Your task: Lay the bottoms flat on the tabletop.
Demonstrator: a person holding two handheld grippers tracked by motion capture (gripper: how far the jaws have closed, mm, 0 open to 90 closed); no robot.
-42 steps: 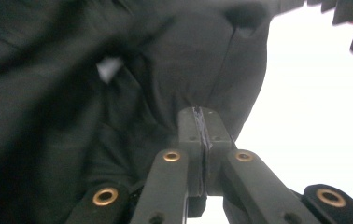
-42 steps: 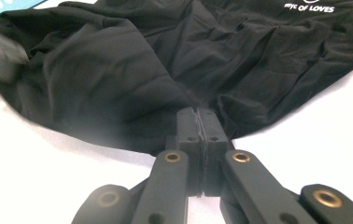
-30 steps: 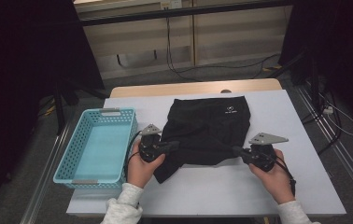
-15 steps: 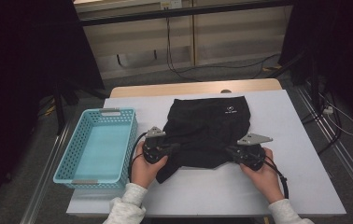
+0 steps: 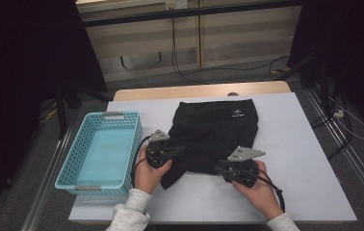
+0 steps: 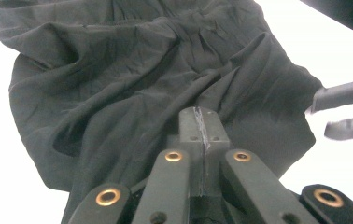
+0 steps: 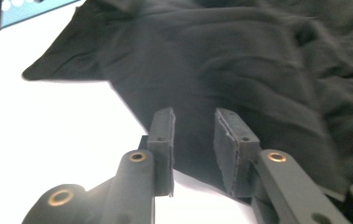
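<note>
One black garment (image 5: 209, 139) lay spread and rumpled on the white table (image 5: 305, 159), and it was the only cloth there. A small white logo (image 5: 238, 114) sat near the garment's far edge. The cloth bunched into folds toward the near side, where one corner trailed off to a point.

Two grippers were at work, one in each hand. The left gripper (image 6: 200, 122) sat at the garment's near left edge, jaws pressed fully together with a ridge of black fabric pinched between them; the cloth pulled up into creases that ran straight to the tips. In the high view that same left gripper (image 5: 179, 150) rested on the garment's left side, held in the person's left hand (image 5: 147, 172).

The right gripper (image 7: 193, 133) stood at the garment's near edge, jaws parted by a clear gap, the fabric's hem lying between and under them, and nothing was clamped. From above, the right gripper (image 5: 217, 168) pointed in at the garment's near right side, the right hand (image 5: 262, 190) behind it.

One turquoise basket (image 5: 76, 159) stood just left of the garment, beside the left hand, its bottom bare.
</note>
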